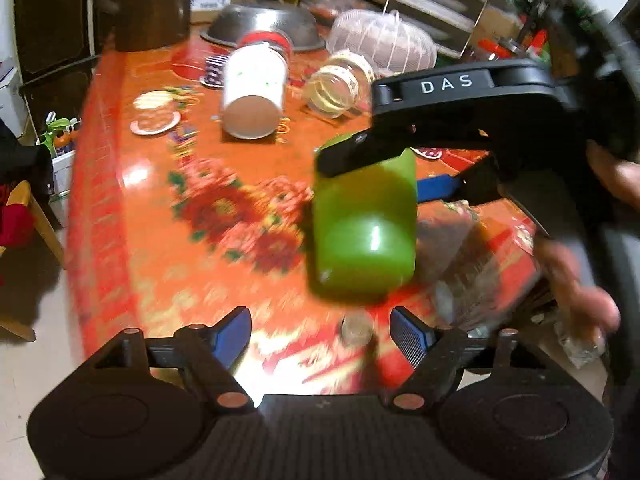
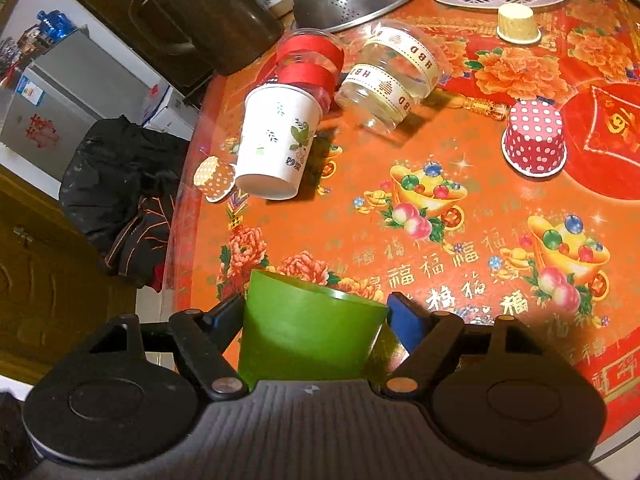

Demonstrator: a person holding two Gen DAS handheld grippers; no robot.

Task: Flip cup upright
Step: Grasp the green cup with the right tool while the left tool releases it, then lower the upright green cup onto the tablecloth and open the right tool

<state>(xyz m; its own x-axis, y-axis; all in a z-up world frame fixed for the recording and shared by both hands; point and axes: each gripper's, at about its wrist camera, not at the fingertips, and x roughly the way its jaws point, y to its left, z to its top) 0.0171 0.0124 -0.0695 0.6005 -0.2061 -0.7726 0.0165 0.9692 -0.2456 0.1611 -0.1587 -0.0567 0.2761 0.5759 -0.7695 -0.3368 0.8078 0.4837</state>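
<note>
Green cup [image 2: 308, 332] clamped in right tool [image 2: 320, 320].

Toppled white paper cup [image 2: 276, 142] beside clear jar [image 2: 390, 80] — polka-dot cup [image 2: 534, 138] apart

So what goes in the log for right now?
right gripper: shut on green cup | cup: lifted, tilted | left gripper: open, empty

The right claw [image 2: 316, 316] is clamped on the green cup [image 2: 308, 332], one blue-padded finger on each side of its wall. Seen from the left wrist camera, it holds the cup [image 1: 362, 232] in the air, the person's bare hand [image 1: 580, 280] around its handle. The left claw [image 1: 322, 336] hangs spread wide, its blue pads [image 1: 408, 338] gripping nothing.
</note>
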